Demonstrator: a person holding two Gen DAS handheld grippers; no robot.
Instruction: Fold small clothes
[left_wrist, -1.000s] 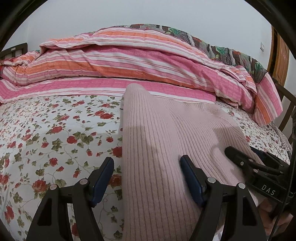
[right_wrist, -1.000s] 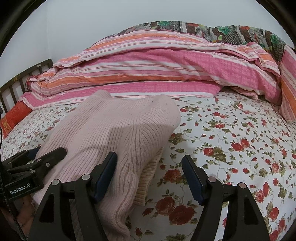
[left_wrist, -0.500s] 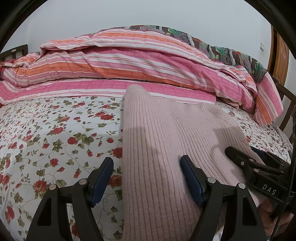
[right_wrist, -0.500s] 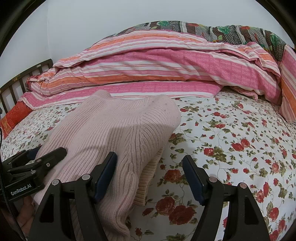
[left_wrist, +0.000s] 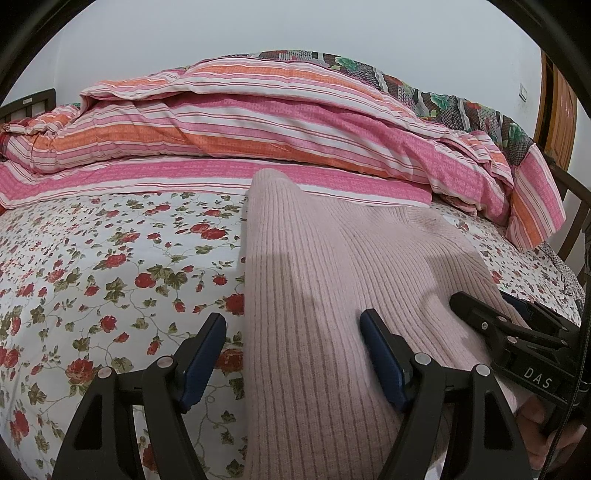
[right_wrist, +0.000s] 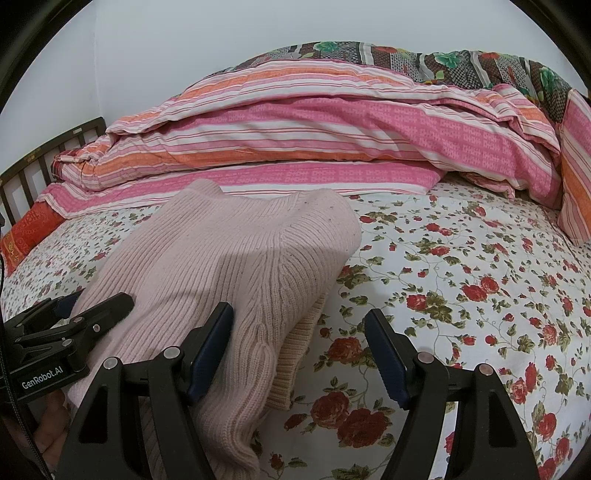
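Jaws gape on my left hand-held gripper (left_wrist: 293, 354) and right hand-held gripper (right_wrist: 299, 350), pink sweater (left_wrist: 332, 277) at twelve o'clock on the bed (right_wrist: 461, 277), ungripped.

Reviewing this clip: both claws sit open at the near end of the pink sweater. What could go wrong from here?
1. The left claw straddles the pink sweater's left edge, so closing may also pinch the floral sheet.
2. The right claw has only the sweater's right edge between its jaws; a shallow grip may slip when lifted.
3. A ribbed cuff pokes out beneath that edge and may drag loose, spoiling the fold.
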